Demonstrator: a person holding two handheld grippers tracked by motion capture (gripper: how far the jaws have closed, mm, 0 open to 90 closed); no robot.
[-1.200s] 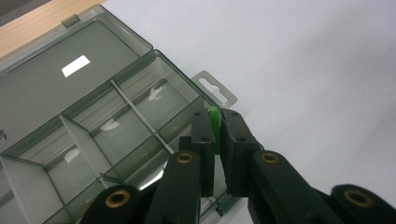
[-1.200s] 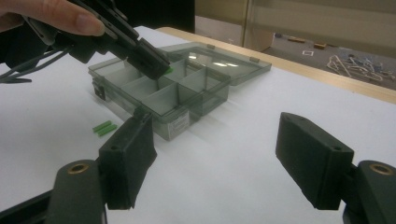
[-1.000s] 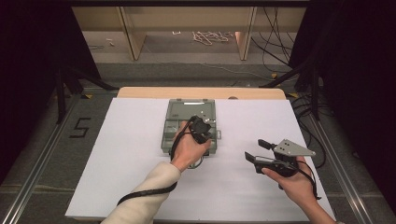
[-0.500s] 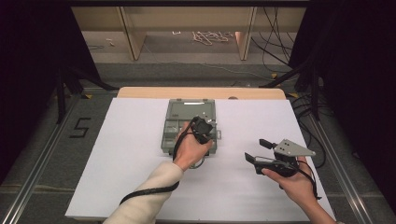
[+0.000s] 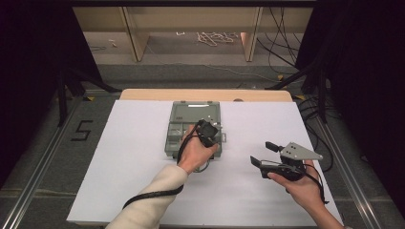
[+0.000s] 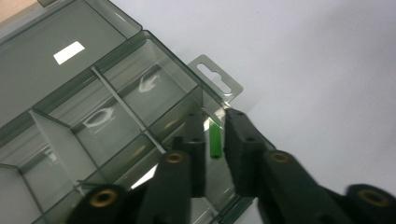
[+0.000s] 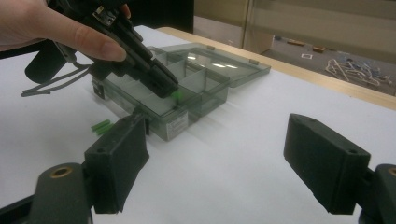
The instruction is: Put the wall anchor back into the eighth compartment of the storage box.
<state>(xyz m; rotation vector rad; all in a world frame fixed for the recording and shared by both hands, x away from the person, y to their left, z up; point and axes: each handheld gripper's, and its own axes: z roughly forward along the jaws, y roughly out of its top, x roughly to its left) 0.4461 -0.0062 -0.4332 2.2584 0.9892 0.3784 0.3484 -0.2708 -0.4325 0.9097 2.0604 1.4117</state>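
Left gripper view is showing the left gripper [image 6: 215, 135] opening its jaws, releasing a green peg [image 6: 215, 140] into the box [image 6: 140, 88] corner compartment; next, lifting away. Right gripper [image 7: 233, 163] is waiting wide open, empty.

A small green peg [image 6: 215, 140], short and cylindrical, stands roughly upright in a corner compartment of the clear smoky-grey organiser box [image 5: 181, 125]; that compartment sits at the near right corner, just beside the box's hang tab [image 6: 219, 83]; the box lies flat on the white table cover, its lid folded open behind it, its other dividers showing bare; two more green pegs [image 7: 101, 126] lie side by side on the cover just beside the box.
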